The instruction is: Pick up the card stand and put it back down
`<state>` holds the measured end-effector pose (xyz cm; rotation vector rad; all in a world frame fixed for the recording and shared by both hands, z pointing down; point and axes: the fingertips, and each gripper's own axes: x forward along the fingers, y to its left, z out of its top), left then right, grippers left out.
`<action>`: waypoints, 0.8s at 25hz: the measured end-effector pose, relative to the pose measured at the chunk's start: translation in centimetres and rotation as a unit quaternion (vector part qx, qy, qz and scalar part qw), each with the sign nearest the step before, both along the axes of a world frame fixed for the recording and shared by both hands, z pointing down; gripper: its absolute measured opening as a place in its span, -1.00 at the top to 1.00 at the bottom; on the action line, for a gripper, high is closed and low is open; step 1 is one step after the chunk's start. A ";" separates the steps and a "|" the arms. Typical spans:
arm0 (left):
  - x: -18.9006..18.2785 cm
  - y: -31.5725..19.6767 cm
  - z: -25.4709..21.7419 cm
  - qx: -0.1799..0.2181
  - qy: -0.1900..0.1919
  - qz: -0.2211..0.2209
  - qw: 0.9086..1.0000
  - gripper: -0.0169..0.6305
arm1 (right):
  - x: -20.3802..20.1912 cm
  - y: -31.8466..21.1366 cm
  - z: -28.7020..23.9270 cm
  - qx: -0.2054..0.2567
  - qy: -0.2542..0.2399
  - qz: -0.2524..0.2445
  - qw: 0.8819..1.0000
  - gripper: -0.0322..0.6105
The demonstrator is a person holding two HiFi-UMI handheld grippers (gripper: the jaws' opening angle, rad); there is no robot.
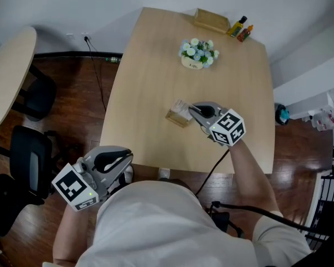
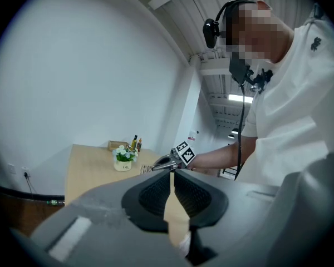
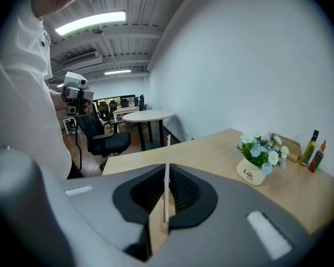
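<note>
Table [image 1: 145, 65]: pale wood-grain top, smooth and matt, rounded corners, dark plank floor around it

Left gripper [image 1: 118, 161]: grey moulded shell, ribbed black pads closed to a slit with nothing between. Held off the table's near edge by the person's body, well apart from the work

Right gripper [image 1: 190, 111]: over mid-table, jaws clamped together on the card stand [image 1: 179, 114], which sits straight ahead at its tip. Right hand is the only one in play

Flower pot [image 1: 198, 53]: cream, with blue and white blooms, farther up the table, clear of the stand

Card stand: thin clear upright sheet in a small wooden block. The sheet shows edge-on in the right gripper view, so its long axis likely runs along the jaws. Cannot tell if the base touches the table. Rigid and slick, so I judge it could pivot in the grip if tilted
</note>
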<state>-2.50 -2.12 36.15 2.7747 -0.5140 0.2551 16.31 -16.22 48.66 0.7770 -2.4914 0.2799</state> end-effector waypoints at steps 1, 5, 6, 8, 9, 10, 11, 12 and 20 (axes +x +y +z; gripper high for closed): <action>-0.1 0.1 -0.1 0.003 0.000 0.003 1.000 0.86 | 0.1 0.1 -0.6 0.004 -0.003 0.005 1.000 0.84; -1.2 0.1 -0.3 0.011 0.004 0.014 1.000 0.90 | 0.0 0.8 -3.3 0.022 -0.011 0.024 0.999 0.84; -1.5 0.1 -0.3 0.012 0.005 0.016 1.000 0.90 | 0.0 1.1 -3.9 0.027 -0.011 0.029 0.999 0.84; -2.1 0.0 -0.3 0.016 0.005 0.020 1.000 0.92 | 0.0 1.8 -5.1 0.036 -0.008 0.039 0.999 0.84; -2.4 0.0 -0.3 0.018 0.004 0.022 1.000 0.93 | 0.0 2.3 -5.5 0.039 -0.006 0.045 0.998 0.84; -2.7 0.0 -0.4 0.020 0.004 0.024 0.999 0.93 | 0.0 2.8 -5.9 0.040 -0.004 0.050 0.998 0.84; -3.0 0.0 -0.4 0.021 0.005 0.026 0.999 0.93 | 0.0 3.4 -6.4 0.041 -0.003 0.056 0.998 0.84; -3.3 0.0 -0.6 0.022 0.006 0.029 0.999 0.93 | 0.0 4.0 -6.8 0.042 -0.004 0.061 0.997 0.84; -5.3 0.7 -1.1 0.024 0.013 0.077 0.997 0.93 | -0.8 10.3 -9.9 0.053 -0.004 0.111 0.992 0.84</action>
